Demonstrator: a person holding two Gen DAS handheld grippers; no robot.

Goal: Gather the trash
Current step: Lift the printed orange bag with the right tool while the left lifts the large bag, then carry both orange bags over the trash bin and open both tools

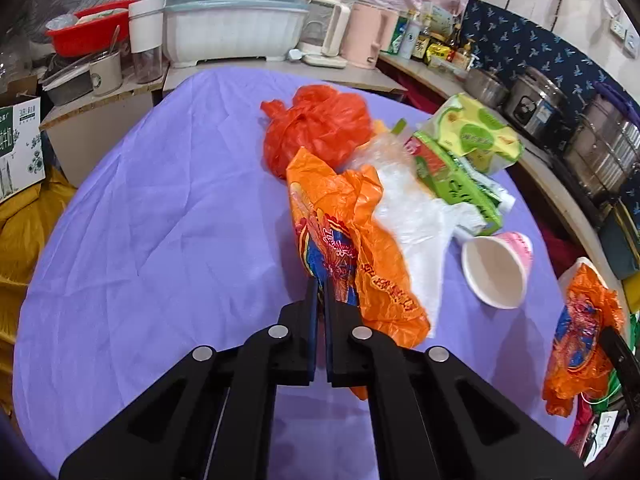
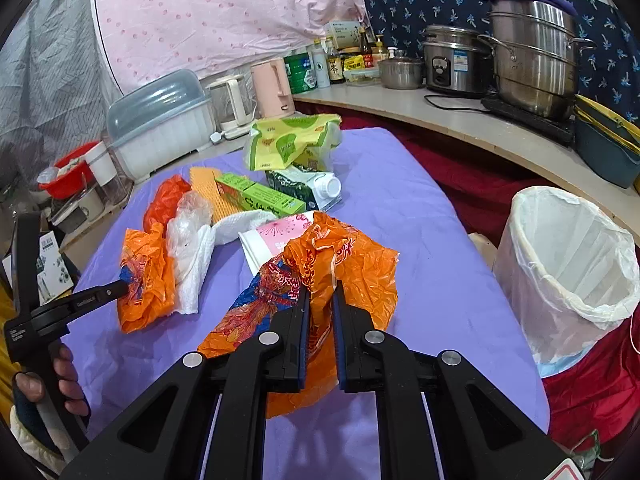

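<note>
My left gripper (image 1: 321,281) is shut on the near end of an orange printed plastic bag (image 1: 344,216) lying on the purple cloth (image 1: 160,220). In the right wrist view the same left gripper (image 2: 125,282) pinches that bag (image 2: 146,276) at the left. My right gripper (image 2: 320,294) is shut on a second orange printed bag (image 2: 352,264), bunched up above the cloth. That second bag (image 1: 580,332) shows at the right edge of the left wrist view. Beside the first bag lie a white paper towel (image 1: 416,216), a pink paper cup (image 1: 496,268) and a red plastic bag (image 1: 320,124).
A bin with a white liner (image 2: 568,264) stands off the table's right side. A green box (image 2: 256,196), a milk carton (image 2: 312,188) and a yellow-green tissue pack (image 2: 292,140) lie at the far end. Pots (image 2: 532,64) and kettles line the counter behind. A person's hand (image 2: 64,384) holds the left gripper.
</note>
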